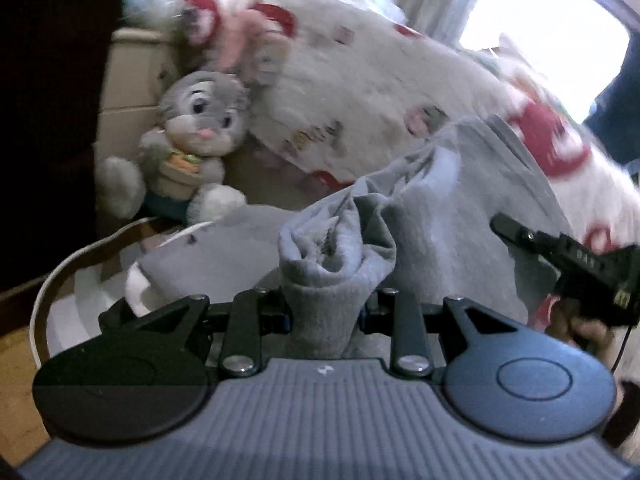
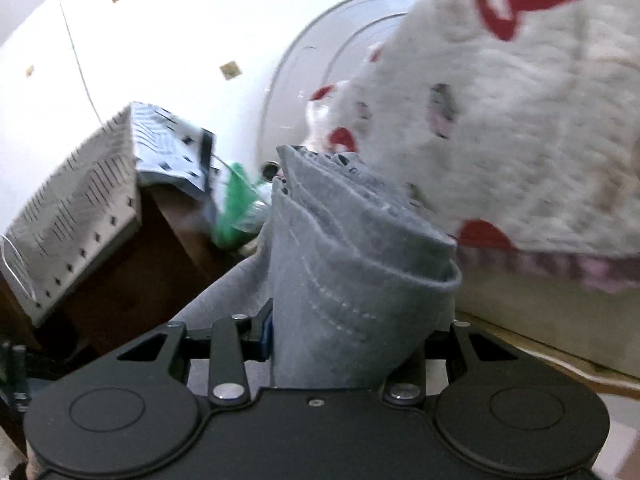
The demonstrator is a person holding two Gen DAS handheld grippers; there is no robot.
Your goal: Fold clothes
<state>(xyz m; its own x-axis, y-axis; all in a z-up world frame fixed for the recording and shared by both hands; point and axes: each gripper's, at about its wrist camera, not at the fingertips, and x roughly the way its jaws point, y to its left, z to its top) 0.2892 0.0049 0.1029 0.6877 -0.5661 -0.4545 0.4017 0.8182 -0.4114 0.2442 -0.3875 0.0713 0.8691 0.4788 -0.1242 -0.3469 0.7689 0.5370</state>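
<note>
A grey garment (image 1: pixel 448 208) hangs stretched between my two grippers above the bed. My left gripper (image 1: pixel 324 314) is shut on a bunched grey edge that sticks up between its jaws. The same grey garment (image 2: pixel 352 256) fills the right wrist view, where my right gripper (image 2: pixel 348 344) is shut on a thick rolled fold with visible stitching. In the left wrist view the right gripper (image 1: pixel 560 252) shows at the right edge, held by a hand (image 1: pixel 588 328), with cloth draped beside it.
A white fleece blanket (image 1: pixel 360 80) with red prints covers the bed behind the garment. A grey plush rabbit (image 1: pixel 188 144) sits at the left by a beige headboard. A white cable (image 1: pixel 60 276) loops below it. A perforated white box (image 2: pixel 76 216) stands on dark furniture.
</note>
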